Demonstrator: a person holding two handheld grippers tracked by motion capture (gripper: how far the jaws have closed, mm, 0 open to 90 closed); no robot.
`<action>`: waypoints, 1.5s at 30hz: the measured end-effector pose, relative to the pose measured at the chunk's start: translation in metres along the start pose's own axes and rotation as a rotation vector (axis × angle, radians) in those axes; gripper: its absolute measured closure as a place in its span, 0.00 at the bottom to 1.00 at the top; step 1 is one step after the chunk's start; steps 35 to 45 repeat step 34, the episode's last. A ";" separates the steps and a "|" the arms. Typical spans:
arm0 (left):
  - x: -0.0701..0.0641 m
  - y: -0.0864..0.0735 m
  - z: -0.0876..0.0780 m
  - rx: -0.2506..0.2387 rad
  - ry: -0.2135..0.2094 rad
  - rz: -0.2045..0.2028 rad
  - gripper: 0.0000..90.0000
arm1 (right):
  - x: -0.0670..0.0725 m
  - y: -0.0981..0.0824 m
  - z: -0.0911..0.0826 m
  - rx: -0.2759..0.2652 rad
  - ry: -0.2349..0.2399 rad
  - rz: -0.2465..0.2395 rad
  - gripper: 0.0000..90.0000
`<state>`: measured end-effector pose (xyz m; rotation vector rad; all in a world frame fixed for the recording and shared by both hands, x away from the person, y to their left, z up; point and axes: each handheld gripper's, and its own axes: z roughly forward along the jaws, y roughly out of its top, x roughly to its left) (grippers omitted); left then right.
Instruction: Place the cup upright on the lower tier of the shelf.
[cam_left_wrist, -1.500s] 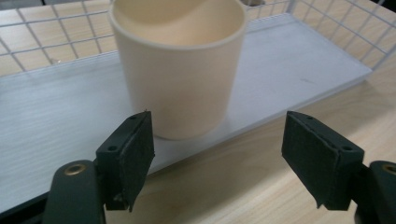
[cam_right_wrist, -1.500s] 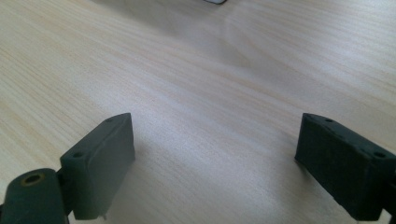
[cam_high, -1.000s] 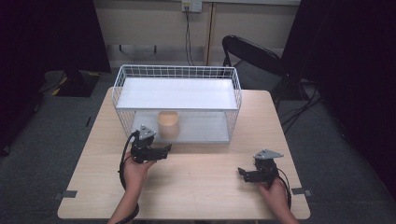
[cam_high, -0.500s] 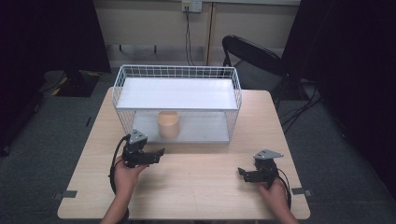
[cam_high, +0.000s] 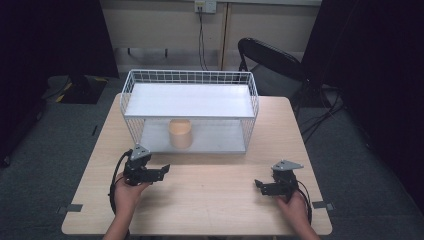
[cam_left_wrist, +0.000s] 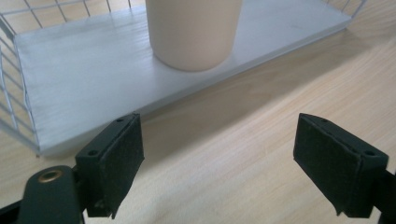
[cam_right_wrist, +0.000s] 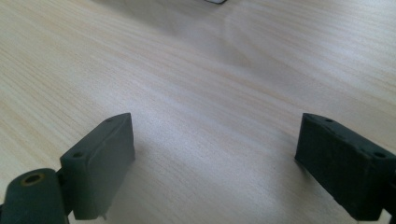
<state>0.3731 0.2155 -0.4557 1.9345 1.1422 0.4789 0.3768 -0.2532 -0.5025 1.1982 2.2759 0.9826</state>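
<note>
Now your left gripper (cam_high: 162, 170) sits low over the wooden table (cam_high: 210, 200), a little in front of the left part of the white wire rack (cam_high: 190, 112), and its jaws stand wide apart with nothing between them. In the left gripper view the two black pads (cam_left_wrist: 112, 163) frame bare wood, and beyond them you see the front edge of the rack's bottom shelf (cam_left_wrist: 93, 88) and the lower part of the beige cup (cam_left_wrist: 194, 32) that stands upright on it. The cup (cam_high: 180, 133) is on the lower shelf, left of the middle, under the upper shelf (cam_high: 190, 100) and near the front edge, and it is apart from your gripper. The front of the rack is open, while thin wire walls close its left and right ends. Your right gripper (cam_high: 259, 186) is near the right front corner of the table, well apart from the rack and from the other gripper, and its jaws point toward the middle of the table. Its jaws are also spread wide and hold nothing; in the right gripper view the pads (cam_right_wrist: 100, 163) stand over plain wood grain. Between your two hands the table top is free, and a band of bare wood runs along the whole front of the rack. Behind the table a dark chair (cam_high: 272, 70) stands near the far right corner.
</note>
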 end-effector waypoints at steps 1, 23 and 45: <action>0.001 -0.002 -0.001 0.002 0.000 -0.004 0.18 | 0.000 0.000 0.000 0.000 0.000 0.000 0.12; 0.021 -0.037 -0.009 0.050 0.024 0.005 0.17 | 0.000 0.000 0.000 0.000 0.000 0.000 0.12; 0.021 -0.047 -0.006 0.092 0.038 0.023 0.17 | 0.000 0.000 0.000 0.000 0.000 0.000 0.12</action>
